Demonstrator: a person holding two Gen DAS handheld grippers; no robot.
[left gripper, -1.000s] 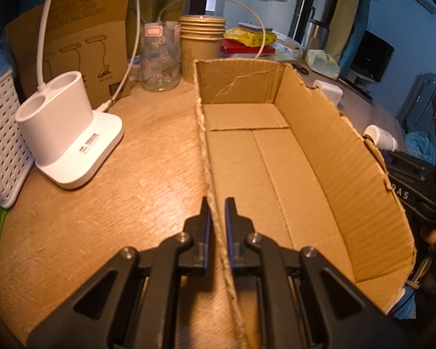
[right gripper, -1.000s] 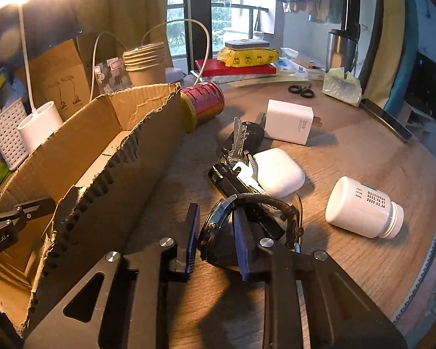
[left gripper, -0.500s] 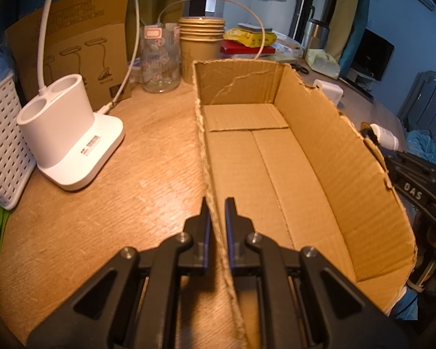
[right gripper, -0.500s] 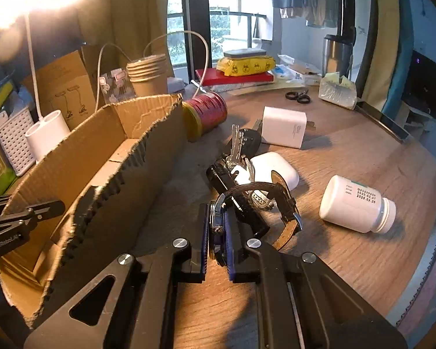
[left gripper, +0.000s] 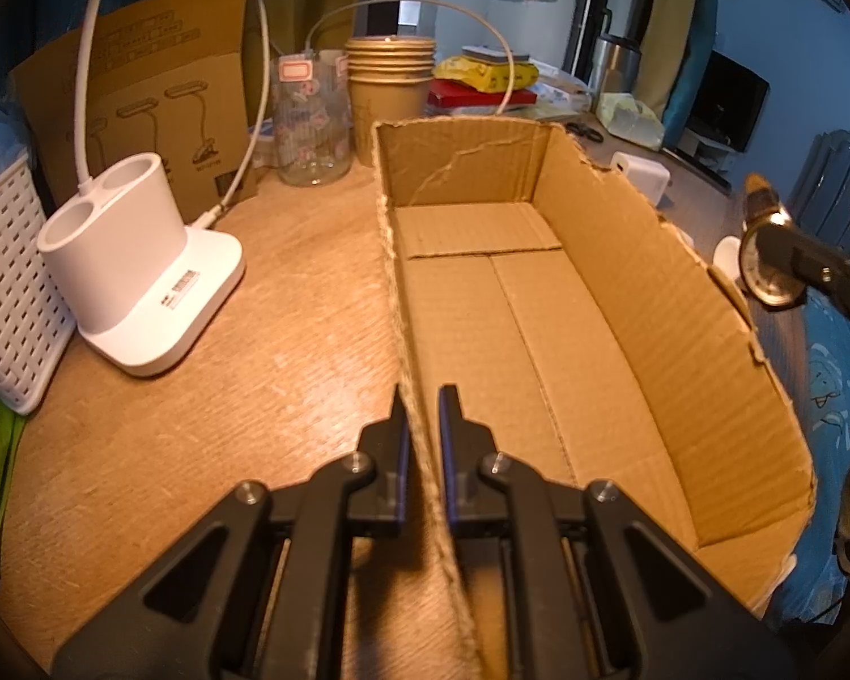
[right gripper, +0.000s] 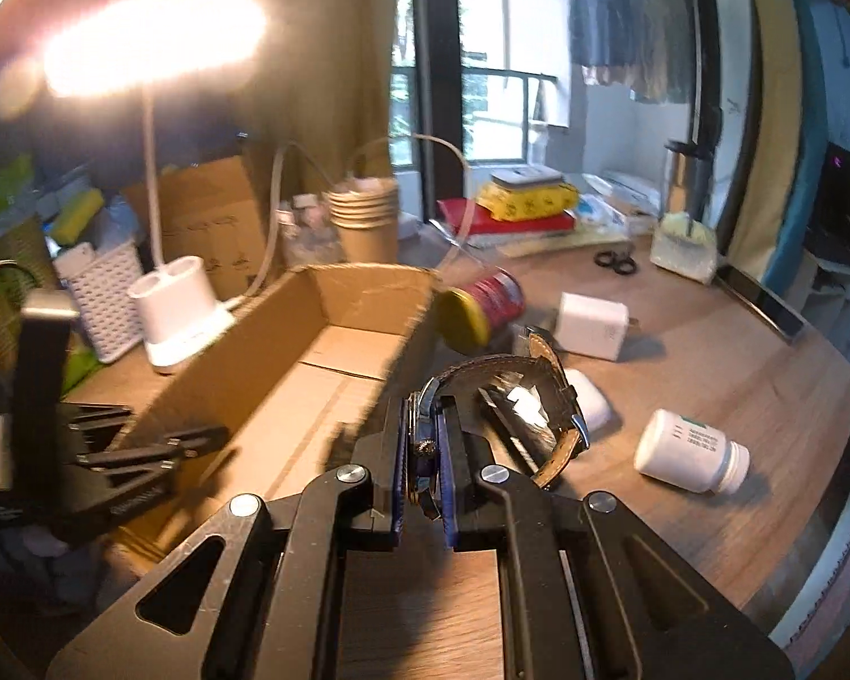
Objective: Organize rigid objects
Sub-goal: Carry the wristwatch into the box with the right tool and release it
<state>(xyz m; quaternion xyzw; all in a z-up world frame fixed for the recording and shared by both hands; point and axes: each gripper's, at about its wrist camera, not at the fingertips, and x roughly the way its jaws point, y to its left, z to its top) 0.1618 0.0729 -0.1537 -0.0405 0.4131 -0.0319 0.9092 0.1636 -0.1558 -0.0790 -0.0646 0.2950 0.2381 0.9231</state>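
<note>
Right wrist: 1 watch [right gripper: 425, 442], 1 pill bottle [right gripper: 687, 452], approx. 5 cups [right gripper: 365, 215].

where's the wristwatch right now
The wristwatch is clamped in the right hand-held gripper, lifted above the table beside the cardboard box's right wall, with the white pill bottle to its right.

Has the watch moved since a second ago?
Yes. The watch, clamped in the right tool, has risen off the table, up and toward the box.

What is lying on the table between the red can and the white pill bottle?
In the right wrist view, between the red can and the white pill bottle lie a white charger block and a white earbud case.
</note>
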